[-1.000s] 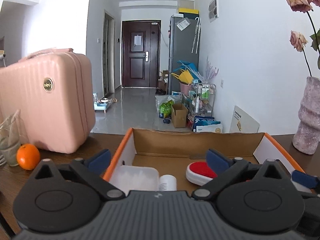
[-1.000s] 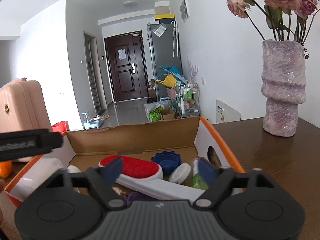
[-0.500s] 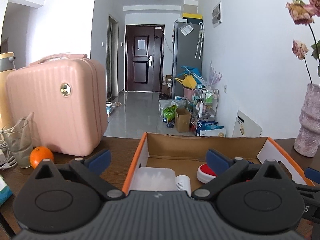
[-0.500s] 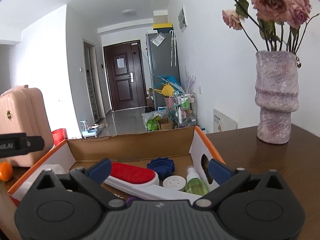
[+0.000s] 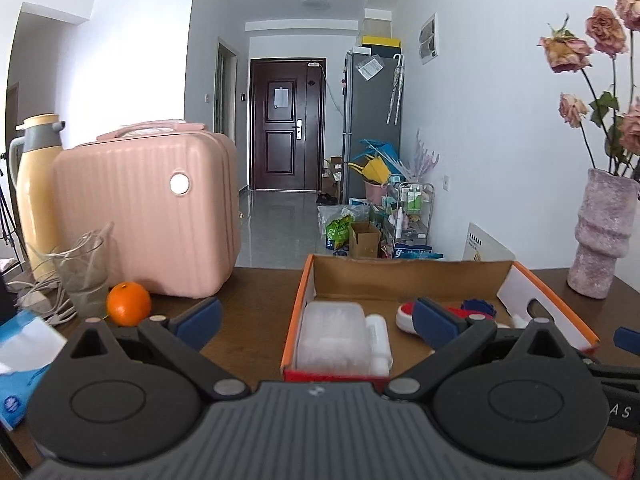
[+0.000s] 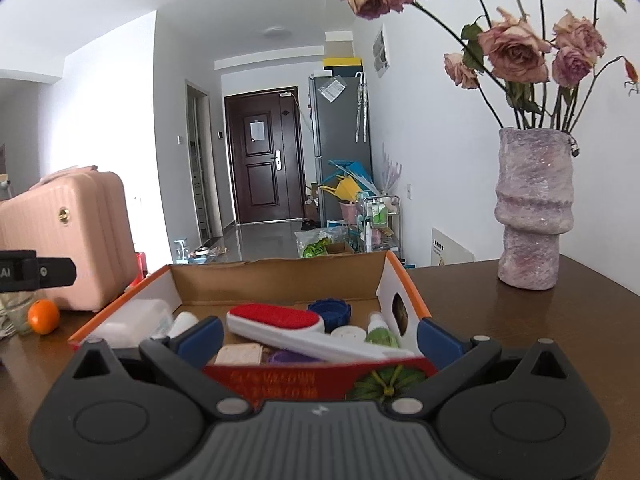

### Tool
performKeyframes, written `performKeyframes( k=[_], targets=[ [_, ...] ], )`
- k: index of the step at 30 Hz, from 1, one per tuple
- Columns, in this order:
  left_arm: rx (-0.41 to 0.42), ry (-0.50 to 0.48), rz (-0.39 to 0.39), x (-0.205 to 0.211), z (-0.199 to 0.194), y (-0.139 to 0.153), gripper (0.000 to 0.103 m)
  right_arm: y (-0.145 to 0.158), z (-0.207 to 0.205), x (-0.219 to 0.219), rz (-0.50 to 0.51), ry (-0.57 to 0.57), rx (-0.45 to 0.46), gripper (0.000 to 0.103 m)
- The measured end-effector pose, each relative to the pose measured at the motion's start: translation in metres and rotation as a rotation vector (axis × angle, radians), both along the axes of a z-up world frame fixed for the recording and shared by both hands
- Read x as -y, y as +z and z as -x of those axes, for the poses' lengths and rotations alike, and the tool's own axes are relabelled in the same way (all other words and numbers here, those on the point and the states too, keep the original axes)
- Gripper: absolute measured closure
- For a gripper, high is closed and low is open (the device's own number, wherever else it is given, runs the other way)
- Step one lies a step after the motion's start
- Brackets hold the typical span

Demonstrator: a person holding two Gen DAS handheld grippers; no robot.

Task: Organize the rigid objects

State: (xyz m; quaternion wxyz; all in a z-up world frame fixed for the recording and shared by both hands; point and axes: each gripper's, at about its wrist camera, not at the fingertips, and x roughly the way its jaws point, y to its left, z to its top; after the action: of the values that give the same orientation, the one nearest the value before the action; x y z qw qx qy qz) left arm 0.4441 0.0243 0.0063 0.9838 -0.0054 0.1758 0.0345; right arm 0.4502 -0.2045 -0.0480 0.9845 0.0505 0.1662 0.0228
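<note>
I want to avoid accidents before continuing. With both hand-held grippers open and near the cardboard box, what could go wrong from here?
1. The red-and-white lint brush lies tilted across other items in the orange-edged cardboard box; gripping it might disturb the green spray bottle.
2. The purple ceramic vase with dried roses looks top-heavy; a wide swing of the right hand-held gripper might tip it.
3. The orange fruit beside the left hand-held gripper could roll if bumped.

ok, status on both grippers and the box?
Left gripper open, empty. Right gripper open, empty. Cardboard box on table, lint brush inside. Nothing in the way.
</note>
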Motion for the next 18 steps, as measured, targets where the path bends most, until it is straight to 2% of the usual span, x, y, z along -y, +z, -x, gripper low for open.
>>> performKeyframes(
  k=[10, 18],
  targets=[
    [0.014, -0.010, 0.015, -0.004, 0.068, 0.013, 0.000, 0.011, 0.066, -0.003, -0.008, 0.014, 0.020, 0.000],
    [0.066, -0.024, 0.018, -0.009, 0.137, 0.026, 0.000, 0.027, 0.134, -0.005, -0.001, 0.029, 0.069, 0.000]
  ],
)
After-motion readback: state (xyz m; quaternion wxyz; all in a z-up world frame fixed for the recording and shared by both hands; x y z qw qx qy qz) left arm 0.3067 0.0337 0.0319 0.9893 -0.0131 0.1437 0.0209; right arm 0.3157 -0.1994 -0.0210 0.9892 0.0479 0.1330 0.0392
